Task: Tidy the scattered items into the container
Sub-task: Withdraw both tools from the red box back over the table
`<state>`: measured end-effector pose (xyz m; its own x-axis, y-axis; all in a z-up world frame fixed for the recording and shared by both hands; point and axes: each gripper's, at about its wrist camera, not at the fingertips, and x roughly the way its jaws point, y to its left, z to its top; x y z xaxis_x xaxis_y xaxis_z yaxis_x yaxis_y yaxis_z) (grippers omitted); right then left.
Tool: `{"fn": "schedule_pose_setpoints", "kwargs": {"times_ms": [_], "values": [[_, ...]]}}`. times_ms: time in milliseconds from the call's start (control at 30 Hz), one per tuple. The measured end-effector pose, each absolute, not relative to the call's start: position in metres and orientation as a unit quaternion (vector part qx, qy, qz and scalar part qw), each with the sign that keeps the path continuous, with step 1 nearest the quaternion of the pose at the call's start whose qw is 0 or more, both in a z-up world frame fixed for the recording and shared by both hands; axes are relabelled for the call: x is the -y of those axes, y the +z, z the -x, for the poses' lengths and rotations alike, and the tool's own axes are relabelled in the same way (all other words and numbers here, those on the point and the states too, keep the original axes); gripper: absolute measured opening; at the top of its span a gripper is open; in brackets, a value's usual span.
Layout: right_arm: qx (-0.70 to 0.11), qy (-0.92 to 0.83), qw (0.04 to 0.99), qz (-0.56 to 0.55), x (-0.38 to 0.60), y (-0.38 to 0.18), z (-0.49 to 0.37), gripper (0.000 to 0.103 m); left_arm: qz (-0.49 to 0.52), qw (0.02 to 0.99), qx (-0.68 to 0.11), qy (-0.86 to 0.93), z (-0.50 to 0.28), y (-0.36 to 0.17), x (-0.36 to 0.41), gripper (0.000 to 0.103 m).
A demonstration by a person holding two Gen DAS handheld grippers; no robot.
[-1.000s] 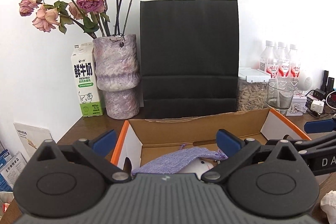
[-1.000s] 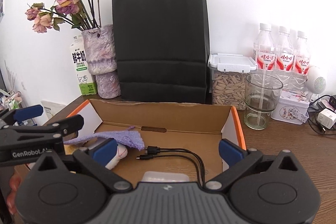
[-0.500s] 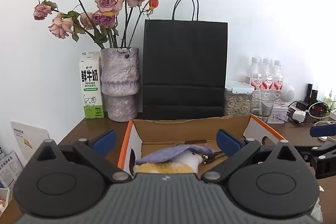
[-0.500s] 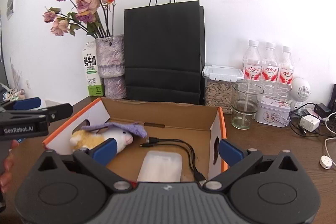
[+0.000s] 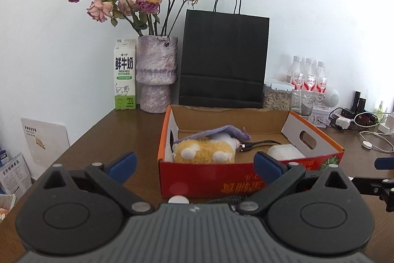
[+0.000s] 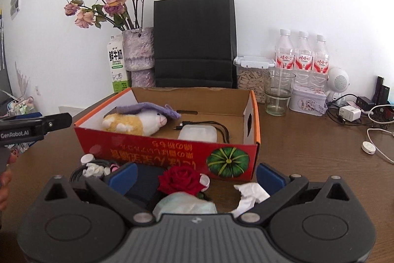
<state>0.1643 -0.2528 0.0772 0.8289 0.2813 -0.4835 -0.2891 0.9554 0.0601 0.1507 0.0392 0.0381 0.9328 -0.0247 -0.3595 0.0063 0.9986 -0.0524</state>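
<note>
Red rose [image 6: 181,179], crumpled tissue [image 6: 250,195] lie btwn box [image 6: 157,149] & right gripper [image 6: 195,175].

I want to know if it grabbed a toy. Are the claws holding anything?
No. The left claw and the right claw are both open and empty. The plush toy lies in the box.

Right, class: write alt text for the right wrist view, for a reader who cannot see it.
An open cardboard box on a brown table holds a plush toy, purple cloth, white pouch and black cable. In front, between the open right gripper fingers, lie a red rose and crumpled tissue.
</note>
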Motion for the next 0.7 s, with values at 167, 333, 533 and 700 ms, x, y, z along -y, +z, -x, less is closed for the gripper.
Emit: {"fn": "schedule_pose_setpoints", "kwargs": {"times_ms": [167, 333, 533, 700], "values": [[-0.275, 0.143, 0.951, 0.003, 0.255, 0.064, -0.135, 0.103, 0.052, 0.976, -0.212, -0.001, -0.123, 0.024, -0.047, 0.103], [-0.299, 0.142, 0.944, 0.002, 0.255, 0.052, -0.116, 0.103, 0.049, 0.972, -0.23, 0.0, -0.109, 0.017, -0.047, 0.103], [-0.301, 0.148, 0.942, 0.002, 0.252, 0.05, -0.1, 0.103, 0.05, 0.969, -0.243, 0.0, -0.099, 0.016, -0.041, 0.103], [-0.307, 0.139, 0.941, 0.002, 0.255, 0.051, -0.093, 0.103, 0.048, 0.965, -0.256, -0.001, -0.09, 0.013, -0.036, 0.103]]}}
